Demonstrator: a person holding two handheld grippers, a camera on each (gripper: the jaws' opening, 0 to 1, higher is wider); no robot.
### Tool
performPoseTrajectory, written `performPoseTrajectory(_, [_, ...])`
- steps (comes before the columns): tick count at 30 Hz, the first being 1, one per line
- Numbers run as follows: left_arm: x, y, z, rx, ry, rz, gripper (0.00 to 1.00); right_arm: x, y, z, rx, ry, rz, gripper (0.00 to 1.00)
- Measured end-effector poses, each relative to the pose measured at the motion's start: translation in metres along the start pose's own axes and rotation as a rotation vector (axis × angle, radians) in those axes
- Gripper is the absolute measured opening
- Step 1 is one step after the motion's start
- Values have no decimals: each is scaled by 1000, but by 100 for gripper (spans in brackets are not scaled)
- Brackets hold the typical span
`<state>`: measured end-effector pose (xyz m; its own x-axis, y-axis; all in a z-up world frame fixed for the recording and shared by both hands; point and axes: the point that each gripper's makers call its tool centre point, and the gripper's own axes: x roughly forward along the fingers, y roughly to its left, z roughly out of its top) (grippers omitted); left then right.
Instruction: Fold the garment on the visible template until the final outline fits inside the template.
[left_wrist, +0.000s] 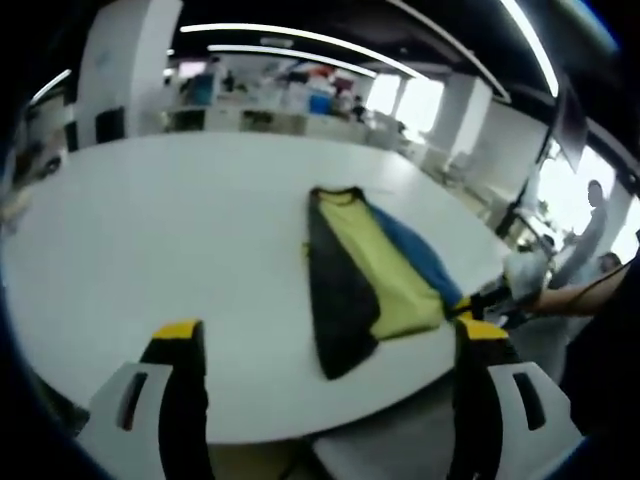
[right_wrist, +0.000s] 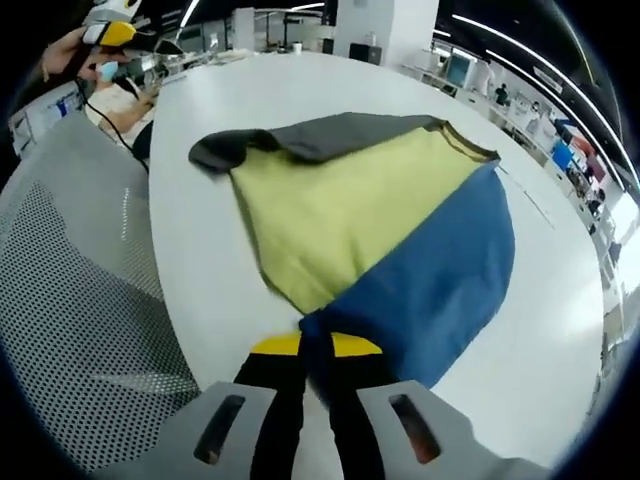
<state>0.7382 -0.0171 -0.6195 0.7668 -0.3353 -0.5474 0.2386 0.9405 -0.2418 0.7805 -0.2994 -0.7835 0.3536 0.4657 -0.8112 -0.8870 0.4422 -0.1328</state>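
Garment (right_wrist: 380, 230) in yellow, blue and dark grey lies on the white table (left_wrist: 180, 230), and we take that table as our landmark. We see the garment spread flat on the tabletop near the table's edge, its grey part folded over along one side of the yellow panel and the blue part along the other. In the left gripper view it (left_wrist: 365, 275) sits out on the table, well apart from the left gripper (left_wrist: 325, 345), whose black, yellow-tipped jaws stand wide apart and empty above the table's near edge. In the right gripper view we see the right gripper (right_wrist: 315, 350) at the table's edge with its yellow-tipped jaws pressed together on the blue corner of the garment, the cloth pinched between them. A grey mesh chair (right_wrist: 70, 310) stands just beside the table's edge. Beyond the table's far side we see office desks (left_wrist: 270, 105) under long ceiling lights (left_wrist: 300, 40).
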Motion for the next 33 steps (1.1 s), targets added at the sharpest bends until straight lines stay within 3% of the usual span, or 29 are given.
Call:
performPoseTrajectory(9, [-3, 3, -3, -14, -2, 8, 99, 0, -1, -2, 58, -1, 19, 4])
performPoseTrajectory(13, [-2, 3, -4, -18, -2, 6, 99, -2, -6, 1, 183, -53, 24, 3])
performPoseTrajectory(18, [1, 2, -5, -21, -2, 0, 99, -12, -19, 8, 220, -92, 7, 3])
performPoseTrajectory(26, [6, -2, -6, -26, -2, -15, 99, -45, -60, 26, 296, -200, -96, 3])
performPoseTrajectory(33, [7, -2, -7, -38, -6, -22, 99, -77, -103, 26, 345, -250, -202, 3])
